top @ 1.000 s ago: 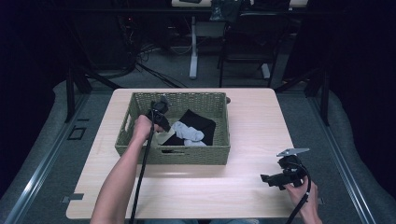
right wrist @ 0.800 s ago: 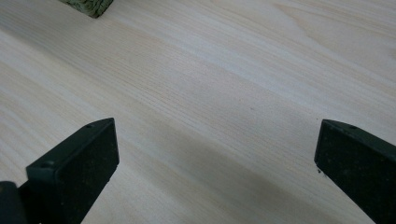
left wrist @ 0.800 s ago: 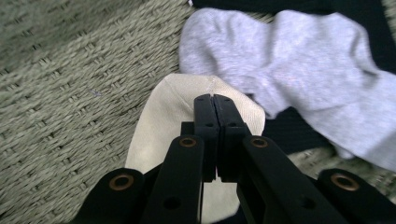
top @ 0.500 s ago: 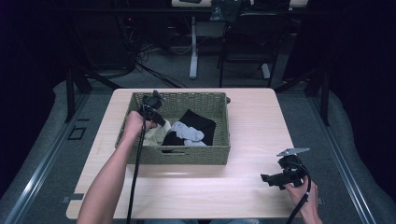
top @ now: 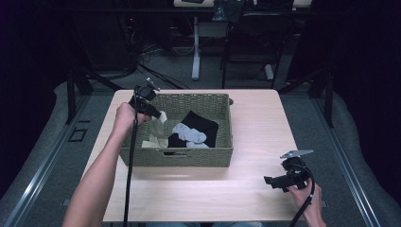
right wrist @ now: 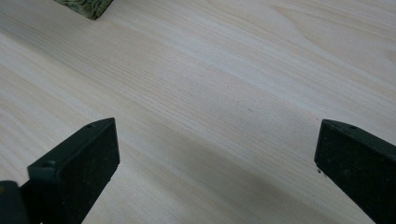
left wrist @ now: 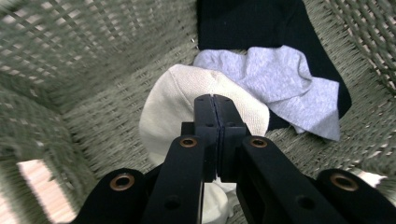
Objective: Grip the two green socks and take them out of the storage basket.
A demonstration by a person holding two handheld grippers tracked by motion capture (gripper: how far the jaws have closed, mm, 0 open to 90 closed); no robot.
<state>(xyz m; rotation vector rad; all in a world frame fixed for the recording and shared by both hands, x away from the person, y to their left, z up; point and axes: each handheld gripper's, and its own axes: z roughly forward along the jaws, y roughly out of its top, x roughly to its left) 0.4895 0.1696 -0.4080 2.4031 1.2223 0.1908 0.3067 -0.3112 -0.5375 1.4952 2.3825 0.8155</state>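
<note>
Cream cotton now hangs from our left claw [top: 153, 113]: over the last second we have drawn back from the middle of the woven basket [top: 222, 101] toward its left wall, jaws clenched on the cream sock [left wrist: 175, 100], which trails up from the basket's left side. It looks like socks are being taken out. A soft grey sock [left wrist: 280, 81] lies crumpled over a ribbed black sock [left wrist: 252, 23]. Our right claw [top: 283, 179] rests released on the pale wood tabletop [right wrist: 210, 93].

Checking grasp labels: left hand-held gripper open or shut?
Shut on the cream sock: left hand-held gripper jaws pressed together, cloth pinched, lifted above the basket.
</note>
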